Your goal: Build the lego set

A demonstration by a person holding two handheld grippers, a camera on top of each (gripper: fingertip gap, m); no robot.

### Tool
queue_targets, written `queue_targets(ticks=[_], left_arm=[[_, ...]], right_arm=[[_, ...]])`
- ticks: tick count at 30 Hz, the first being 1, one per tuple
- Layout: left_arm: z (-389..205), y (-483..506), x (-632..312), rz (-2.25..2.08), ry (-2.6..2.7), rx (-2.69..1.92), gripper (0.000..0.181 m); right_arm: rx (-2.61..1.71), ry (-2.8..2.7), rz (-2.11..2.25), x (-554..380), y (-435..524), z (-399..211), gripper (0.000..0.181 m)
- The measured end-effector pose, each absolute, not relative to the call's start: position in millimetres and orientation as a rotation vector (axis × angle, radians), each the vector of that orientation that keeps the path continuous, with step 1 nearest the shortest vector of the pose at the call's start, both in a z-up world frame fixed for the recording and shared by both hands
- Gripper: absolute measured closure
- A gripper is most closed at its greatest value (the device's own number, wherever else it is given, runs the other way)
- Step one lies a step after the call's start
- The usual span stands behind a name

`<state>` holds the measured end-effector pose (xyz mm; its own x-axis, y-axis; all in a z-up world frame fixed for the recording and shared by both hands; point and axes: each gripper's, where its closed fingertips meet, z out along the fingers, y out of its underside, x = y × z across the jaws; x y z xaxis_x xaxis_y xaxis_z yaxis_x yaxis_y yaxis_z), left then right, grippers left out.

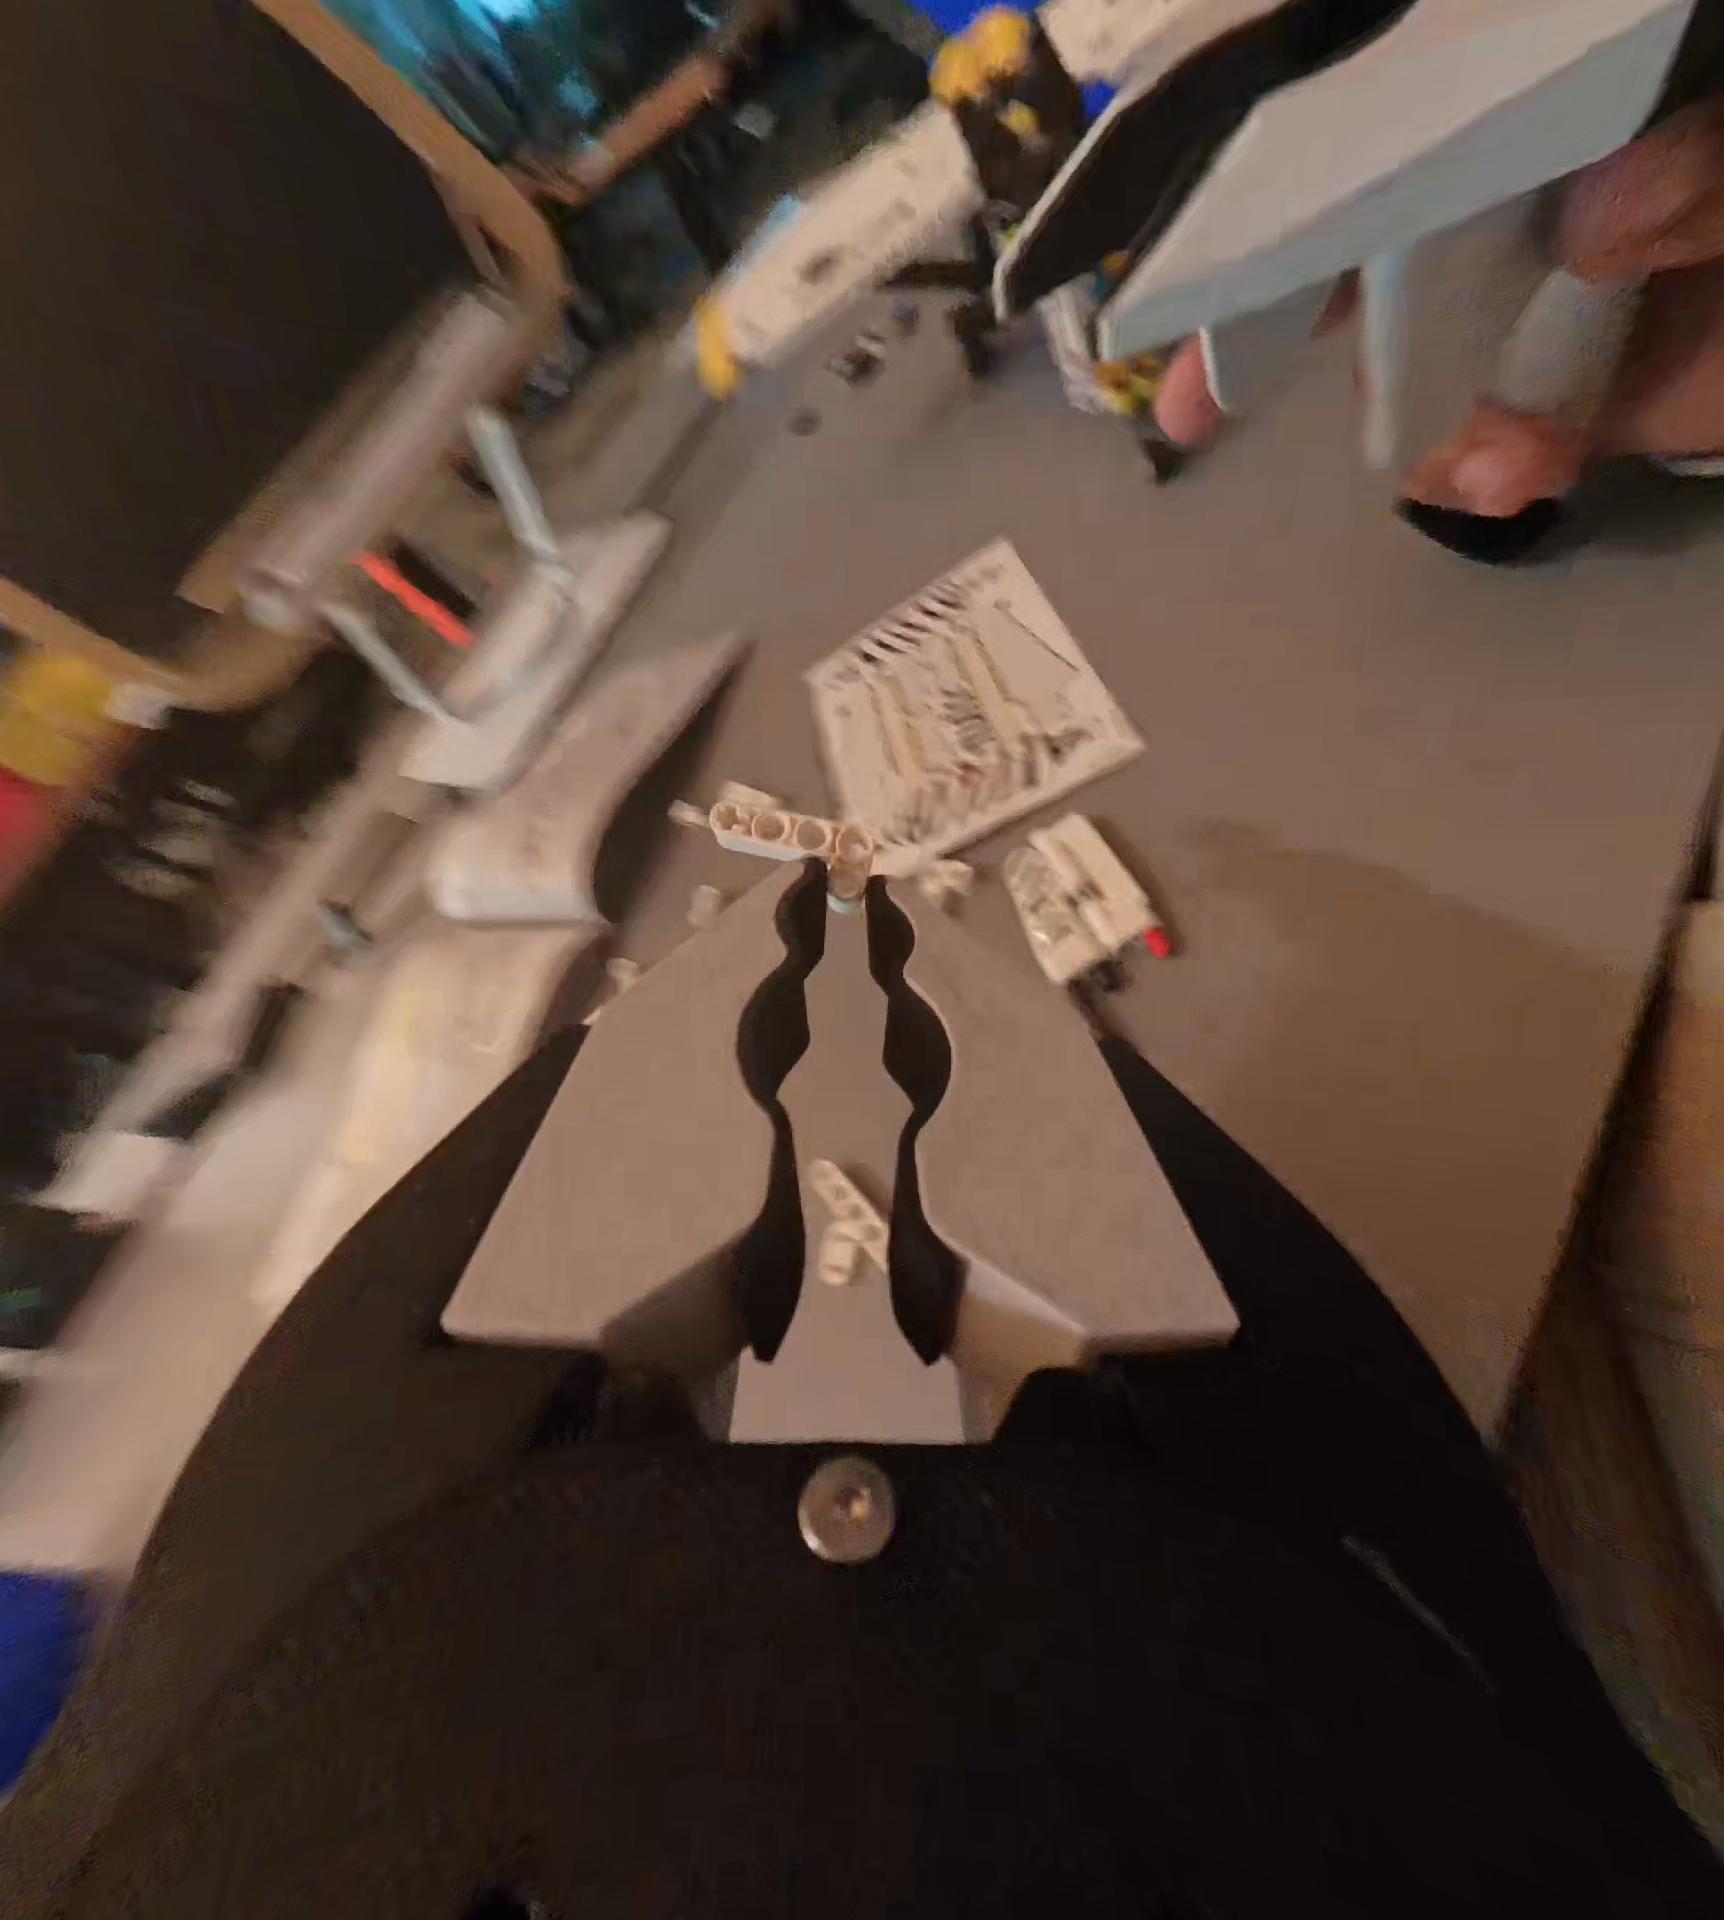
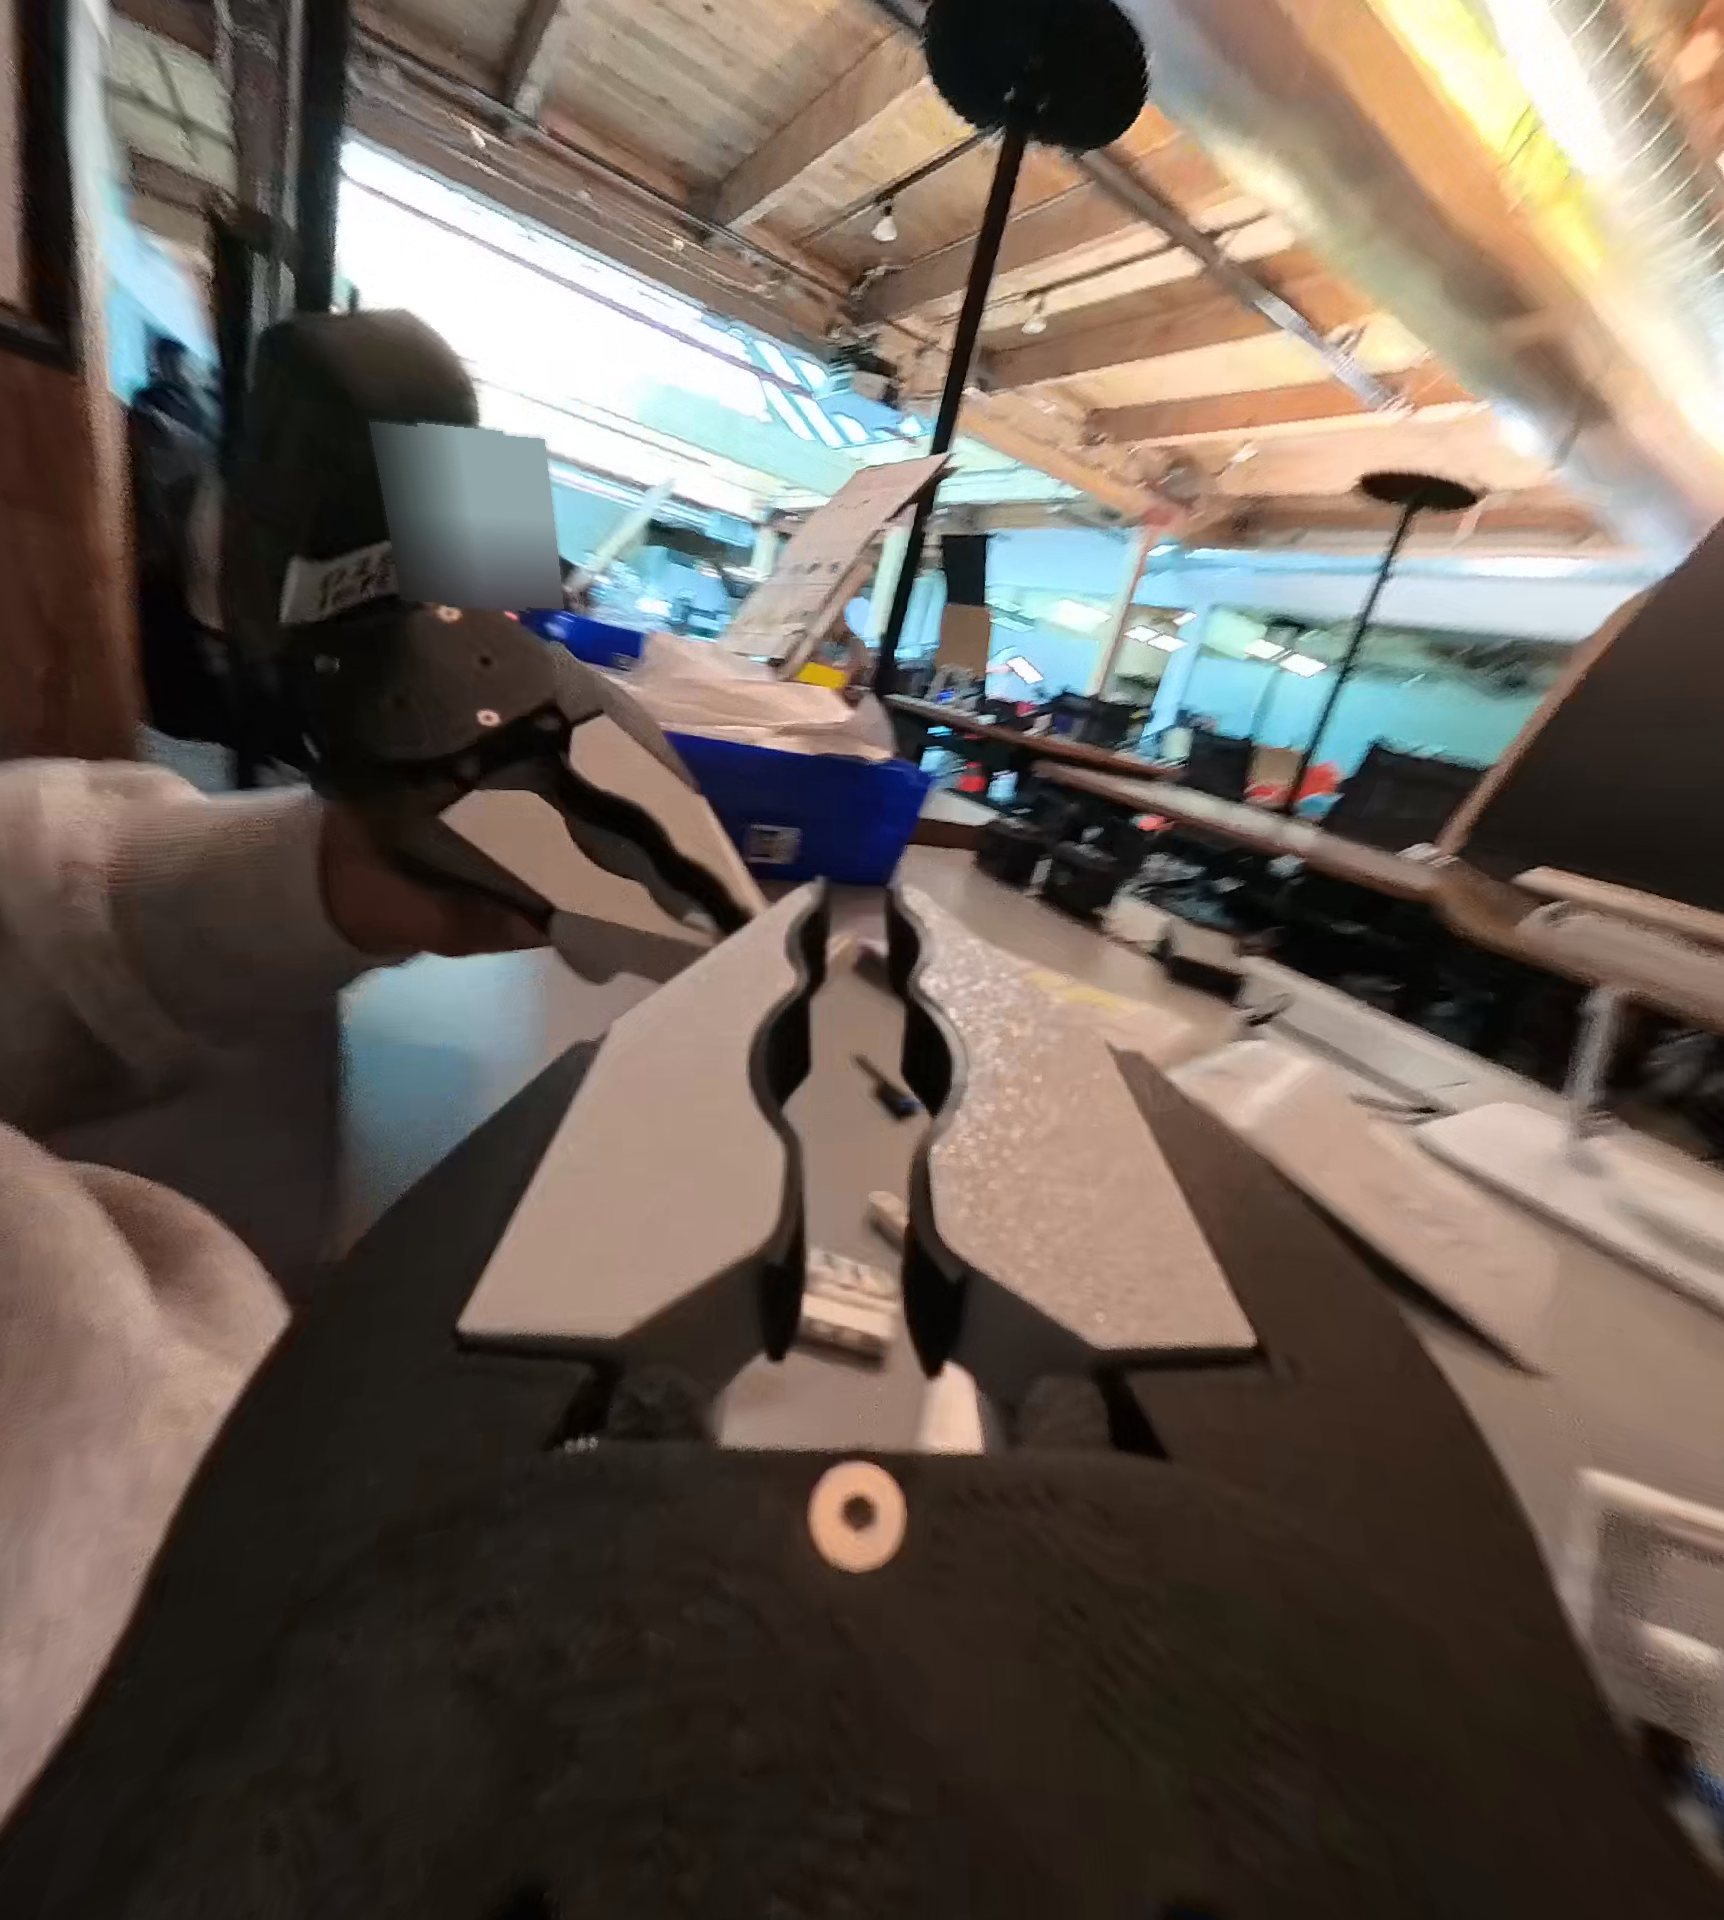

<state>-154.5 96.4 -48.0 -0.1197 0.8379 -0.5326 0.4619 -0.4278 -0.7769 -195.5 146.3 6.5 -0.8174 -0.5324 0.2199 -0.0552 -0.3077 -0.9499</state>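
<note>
My left gripper (image 1: 844, 885) is shut on a white lego beam assembly (image 1: 796, 831) and holds it by a small end piece above the grey table (image 1: 1357, 831). A printed instruction sheet (image 1: 972, 707) lies just beyond it, and a small part-built white model (image 1: 1081, 904) with a red tip lies to the right. A loose white beam (image 1: 847, 1226) lies on the table below the fingers. My right gripper (image 2: 858, 914) points up and away; its jaws stand nearly together with nothing seen between them. The left gripper (image 2: 733, 909) shows beside it.
Loose small parts (image 2: 889, 1210) lie on the table under the right gripper. A blue bin (image 2: 796, 810) stands beyond. More lego models and boxes (image 1: 837, 260) crowd the far end. A hand holds the right gripper (image 1: 1357, 177) at the upper right. A sleeve (image 2: 58, 1039) fills the left. Left tips to right tips: about 9 cm.
</note>
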Motion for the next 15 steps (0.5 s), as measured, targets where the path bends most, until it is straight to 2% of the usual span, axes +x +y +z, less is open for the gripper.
queue_targets(ticks=[2,3,6,10,15], left_arm=[[-26.2,107.0,-156.9,1.758,-1.325,-1.837,0.174],[-19.7,115.1,-160.0,1.780,-1.285,-1.848,0.174],[-16.0,144.7,-172.6,1.643,-1.207,-1.875,0.174],[-10.2,172.7,-181.0,1.658,-1.061,-1.935,0.174],[-19.5,197.0,-191.9,1.594,-0.971,-2.035,0.174]], right_arm=[[-0.570,1.549,-1.980,-188.0,149.9,21.2,0.148],[-0.491,1.474,-1.865,-185.1,155.5,37.7,0.142],[-0.445,1.449,-1.703,-186.7,165.2,67.3,0.145],[-0.541,1.890,-1.739,-214.0,150.2,35.1,0.135],[-0.598,1.926,-1.448,-197.8,160.2,12.5,0.130]])
